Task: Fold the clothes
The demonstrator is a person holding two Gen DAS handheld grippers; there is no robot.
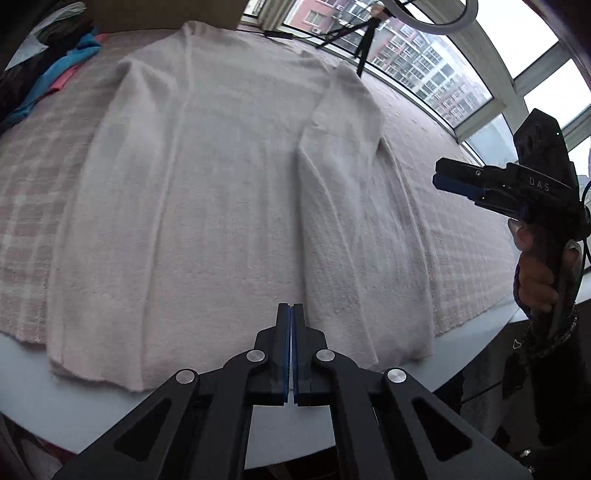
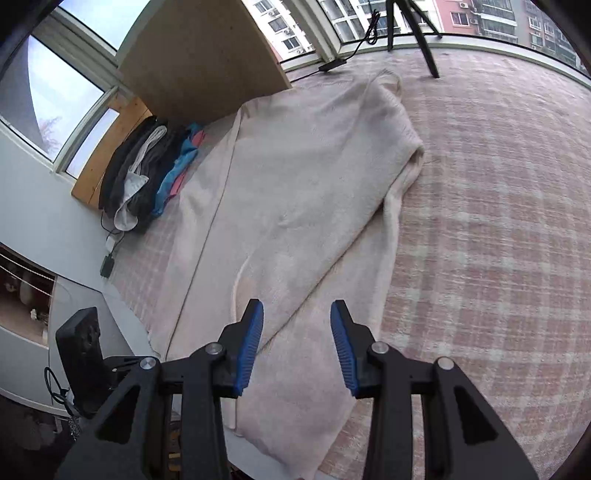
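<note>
Pale pink knit sweater [image 1: 221, 192], spread flat and face-up on a pink checked blanket [image 2: 498, 229], hem toward the fingers and neck at the far end, one sleeve already laid inward over the body on the right side. Probably soft, fuzzy and limp: light enough to lift with a pinch, but sure to sag and drape, and thick enough that a doubled layer will bulk up between the pads. Likely not slippery against the ribbed blue pads; nothing fragile, though a loose knit could stretch if dragged. Best hold probably at an edge or corner, namely the hem just ahead of the left fingertips, or the outer seam near the folded sleeve, pinching through both layers so the fold travels as one. Left gripper [image 1: 291, 314] fully closed, pads touching, nothing between them, poised just over the hem's middle. Right gripper [image 2: 297, 314] partly open, empty, jaws set apart above the lower stretch of the folded side, cloth below rather than between the pads; hard to tell through the fisheye whether the tips brush the knit. Further out, a heap of dark and blue clothes [image 2: 147, 177] beyond the far left edge, well apart from both sets of fingers, and a tripod [image 2: 417, 33] past the neckline by the windows.
</note>
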